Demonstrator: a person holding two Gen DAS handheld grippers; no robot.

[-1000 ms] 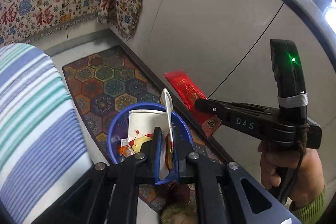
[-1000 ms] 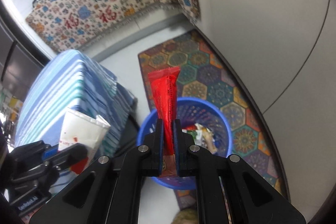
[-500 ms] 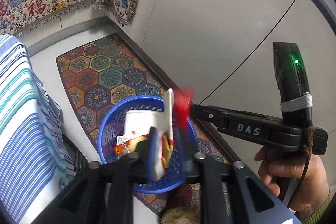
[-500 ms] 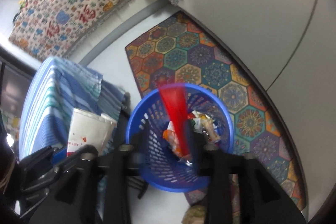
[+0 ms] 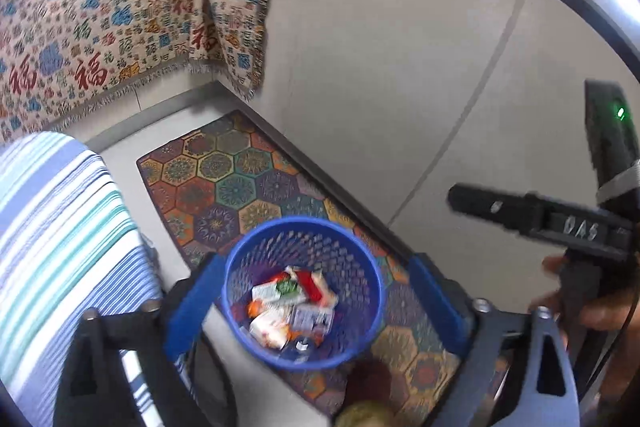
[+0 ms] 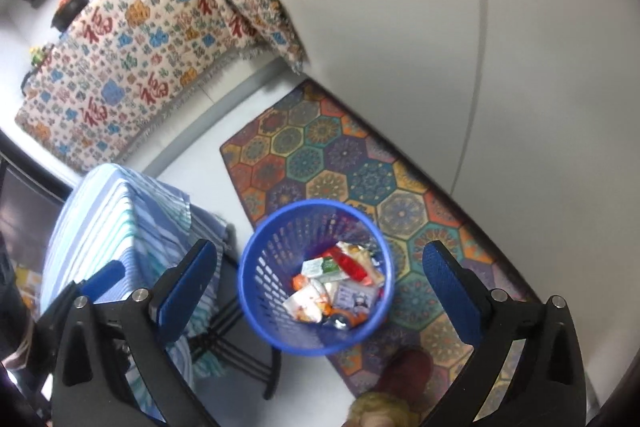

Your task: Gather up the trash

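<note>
Over on the left stands a small table [image 6: 120, 219] draped in a blue, white and teal striped cloth, with the fringed throw [image 6: 132, 59] printed in red characters hanging behind it; the left claw [image 5: 316, 301] hangs above the floor with its blue-padded jaws opening wide, nothing between them but the view down into the bin; that bin, a blue mesh wastebasket [image 6: 256, 267], sits on the edge of a hexagon-patterned rug [image 6: 360, 171] just beside the table's dark folding legs, near the pale wall; the trash [image 6: 336, 287] lies in a heap at its bottom, a white carton with a green and red label, a glossy red wrapper lying across it, orange scraps and crumpled foil packets; the right claw [image 6: 320, 287] hovers over the same basket, its jaws also opening wide and gripping nothing; farther right, seen from the left wrist camera, a hand [image 5: 588, 301] with fingers wrapped round the black handle carries that right claw, a green light glowing on the black unit above it.
</note>
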